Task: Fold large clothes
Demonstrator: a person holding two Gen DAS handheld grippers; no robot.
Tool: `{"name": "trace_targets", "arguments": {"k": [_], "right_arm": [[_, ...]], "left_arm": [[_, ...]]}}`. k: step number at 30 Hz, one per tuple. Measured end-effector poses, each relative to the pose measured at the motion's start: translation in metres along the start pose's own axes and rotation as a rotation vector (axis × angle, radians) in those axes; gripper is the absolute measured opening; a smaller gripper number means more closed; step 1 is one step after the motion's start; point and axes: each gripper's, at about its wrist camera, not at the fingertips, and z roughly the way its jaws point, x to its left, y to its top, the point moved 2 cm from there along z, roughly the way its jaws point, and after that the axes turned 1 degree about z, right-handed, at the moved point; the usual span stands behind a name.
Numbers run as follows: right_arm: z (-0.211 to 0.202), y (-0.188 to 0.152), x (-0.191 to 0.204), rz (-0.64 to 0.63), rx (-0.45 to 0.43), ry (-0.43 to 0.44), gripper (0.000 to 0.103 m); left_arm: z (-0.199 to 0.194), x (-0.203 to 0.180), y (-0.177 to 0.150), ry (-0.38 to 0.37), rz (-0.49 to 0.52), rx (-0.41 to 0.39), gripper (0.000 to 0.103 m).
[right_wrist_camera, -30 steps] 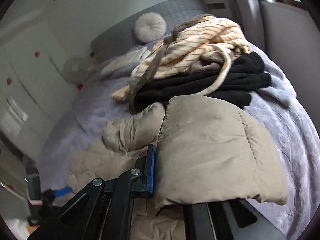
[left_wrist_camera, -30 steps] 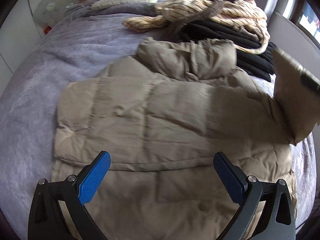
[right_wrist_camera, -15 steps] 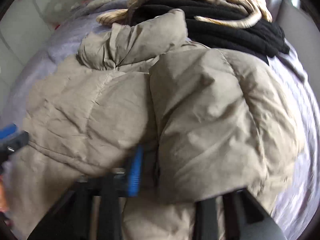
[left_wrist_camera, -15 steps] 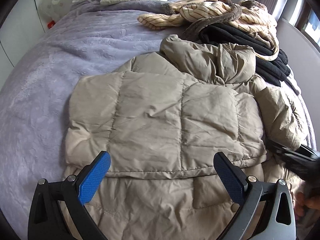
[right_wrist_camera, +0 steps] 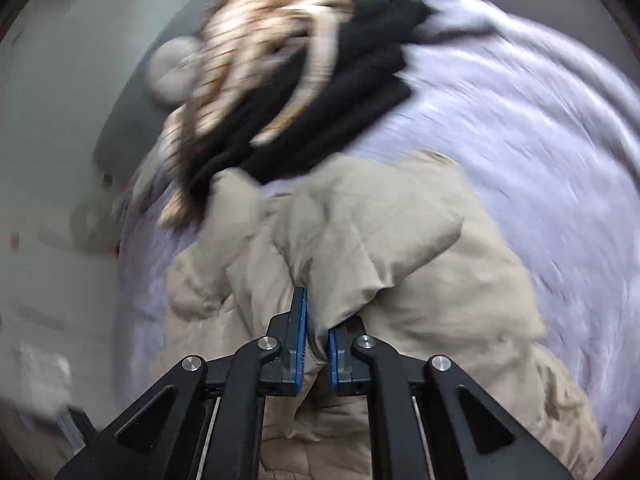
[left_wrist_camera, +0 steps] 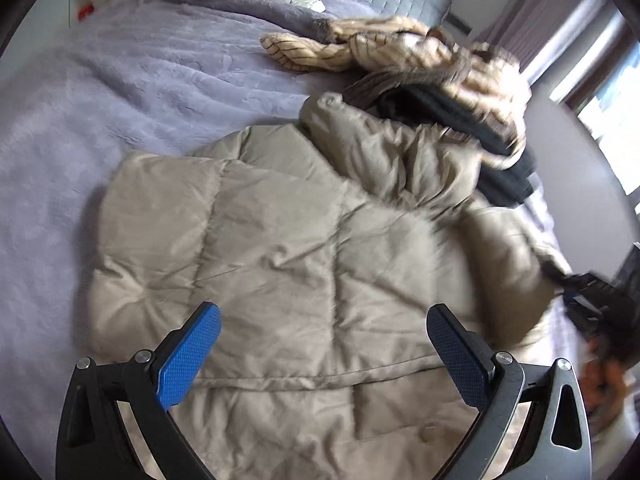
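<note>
since the earlier frame, right tongs (right_wrist_camera: 317, 334) reopened, then closed, now pinching the beige jacket (left_wrist_camera: 304, 248) fabric; left tongs (left_wrist_camera: 324, 350) hovered spread above it.

Quilted jacket (left_wrist_camera: 304, 248) of smooth, faintly shiny cloth; bedspread (left_wrist_camera: 120, 92) plush, matt

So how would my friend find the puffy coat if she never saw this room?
Start at the big bed with the fuzzy lilac blanket. A heap of clothes sits up near the pillows; the puffy coat is spread out on the blanket just below that heap. It is the only plain tan, quilted thing, unlike the striped cream top and the black clothes above it.
</note>
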Motion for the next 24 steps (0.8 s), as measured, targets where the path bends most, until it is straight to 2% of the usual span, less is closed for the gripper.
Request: {"name": "trace_targets", "arguments": {"k": [4, 6, 7, 8, 10, 13, 17, 20, 24], "right_arm": [[0.03, -0.025, 0.077, -0.306, 0.077, 0.038, 0.01], [0.048, -0.041, 0.101, -0.372, 0.144, 0.044, 0.01], [0.06, -0.05, 0.108, -0.403, 0.197, 0.045, 0.015], [0.07, -0.057, 0.111, -0.437, 0.252, 0.028, 0.023], [0.072, -0.075, 0.112, -0.504, 0.299, -0.032, 0.079], [0.056, -0.082, 0.099, -0.552, 0.3, -0.068, 0.081], [0.028, -0.062, 0.051, -0.386, 0.32, -0.087, 0.081], [-0.001, -0.042, -0.007, -0.168, 0.308, -0.103, 0.081], [-0.022, -0.029, -0.068, 0.086, 0.267, -0.081, 0.081]], "left_arm": [[-0.005, 0.009, 0.011, -0.13, -0.054, 0.004, 0.103], [-0.004, 0.011, 0.014, -0.181, -0.072, 0.016, 0.103], [-0.002, 0.012, 0.015, -0.211, -0.083, 0.028, 0.103], [0.0, 0.012, 0.015, -0.233, -0.09, 0.039, 0.103], [0.005, 0.011, 0.018, -0.274, -0.105, 0.059, 0.103], [0.01, 0.007, 0.015, -0.333, -0.121, 0.087, 0.103], [0.021, 0.0, 0.01, -0.377, -0.125, 0.14, 0.103], [0.035, -0.004, 0.008, -0.389, -0.135, 0.176, 0.103], [0.053, -0.015, 0.007, -0.336, -0.117, 0.218, 0.101]]}}
